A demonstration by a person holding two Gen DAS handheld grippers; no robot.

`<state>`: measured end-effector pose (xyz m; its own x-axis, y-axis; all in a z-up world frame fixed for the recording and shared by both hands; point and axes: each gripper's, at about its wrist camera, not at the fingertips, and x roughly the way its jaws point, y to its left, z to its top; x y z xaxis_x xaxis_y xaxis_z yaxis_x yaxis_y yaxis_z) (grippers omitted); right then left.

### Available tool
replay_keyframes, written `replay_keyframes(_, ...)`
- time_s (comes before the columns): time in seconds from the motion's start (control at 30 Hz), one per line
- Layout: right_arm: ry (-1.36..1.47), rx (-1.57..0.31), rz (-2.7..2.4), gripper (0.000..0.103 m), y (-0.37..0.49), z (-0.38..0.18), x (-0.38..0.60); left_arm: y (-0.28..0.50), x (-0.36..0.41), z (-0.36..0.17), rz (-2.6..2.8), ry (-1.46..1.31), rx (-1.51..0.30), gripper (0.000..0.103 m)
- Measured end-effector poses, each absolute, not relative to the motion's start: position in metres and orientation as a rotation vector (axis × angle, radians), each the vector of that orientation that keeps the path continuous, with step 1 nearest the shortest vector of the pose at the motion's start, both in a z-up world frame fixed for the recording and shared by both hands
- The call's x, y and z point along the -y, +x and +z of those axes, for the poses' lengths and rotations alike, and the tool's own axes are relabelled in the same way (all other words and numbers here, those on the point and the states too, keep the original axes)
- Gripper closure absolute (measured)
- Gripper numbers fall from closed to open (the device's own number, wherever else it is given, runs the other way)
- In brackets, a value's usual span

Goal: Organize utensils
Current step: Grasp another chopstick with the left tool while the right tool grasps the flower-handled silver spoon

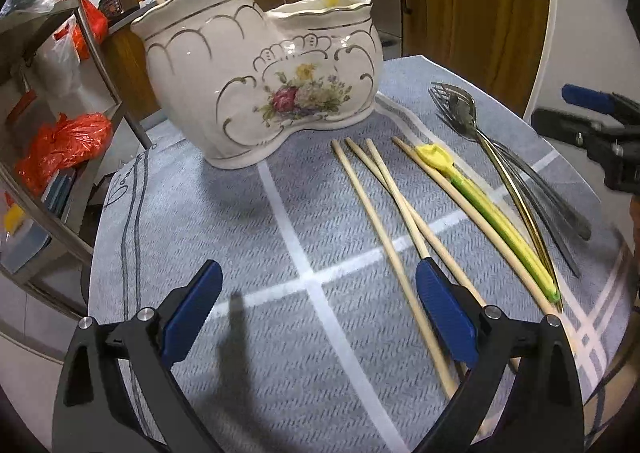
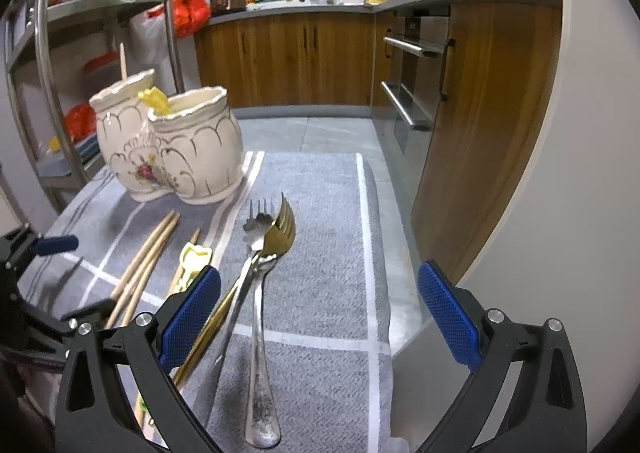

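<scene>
Both wrist views look low and forward across the grey cloth [image 1: 280, 213] toward the ceramic holder [image 1: 256, 69], the left one close in front of it and the right one farther back to its right, facing the kitchen cabinets [image 2: 292, 57], and both share the holder and the chopsticks [image 1: 384, 205] before it.

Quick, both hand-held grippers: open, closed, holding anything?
Left hand-held gripper: open, holding nothing.
Right hand-held gripper: open, holding nothing.
</scene>
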<state>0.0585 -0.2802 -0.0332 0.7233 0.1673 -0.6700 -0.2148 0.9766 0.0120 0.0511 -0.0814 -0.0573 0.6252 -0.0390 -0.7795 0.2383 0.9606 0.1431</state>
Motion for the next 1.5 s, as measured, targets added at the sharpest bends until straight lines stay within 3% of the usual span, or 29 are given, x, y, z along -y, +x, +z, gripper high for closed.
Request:
replay_keyframes(0.03,-0.074,-0.742,0.214,0.005,0.059,-0.035,0.279,0.053,0.082,-0.057,-0.169,0.237,-0.886,0.019)
replay_keyframes(0.17,-0.078,-0.759,0.280,0.011,0.057,-0.036,0.271,0.057,0.082,-0.053,-0.212,0.232,-0.897,0.057)
replay_keyframes(0.2,-0.078,-0.765,0.296,0.021,0.056,-0.037,0.269,0.057,0.081,-0.052,-0.227,0.237,-0.900,0.069)
replay_keyframes(0.3,-0.079,-0.805,0.352,0.045,0.056,-0.041,0.260,0.056,0.079,-0.052,-0.256,0.258,-0.909,0.091)
replay_keyframes(0.5,-0.073,-0.856,0.420,0.069,0.057,-0.049,0.246,0.053,0.070,-0.053,-0.264,0.281,-0.907,0.095)
replay_keyframes(0.7,-0.032,-0.880,0.437,0.082,0.062,-0.052,0.245,0.056,0.061,-0.052,-0.283,0.231,-0.913,0.096)
replay_keyframes(1.03,-0.012,-0.883,0.424,0.090,0.067,-0.054,0.247,0.068,0.052,-0.056,-0.302,0.174,-0.901,0.096)
replay_keyframes(1.17,-0.012,-0.871,0.433,0.099,0.065,-0.050,0.248,0.069,0.051,-0.056,-0.306,0.170,-0.903,0.096)
replay_keyframes(1.5,-0.044,-0.837,0.461,0.099,0.061,-0.044,0.237,0.063,0.046,-0.053,-0.335,0.189,-0.894,0.098)
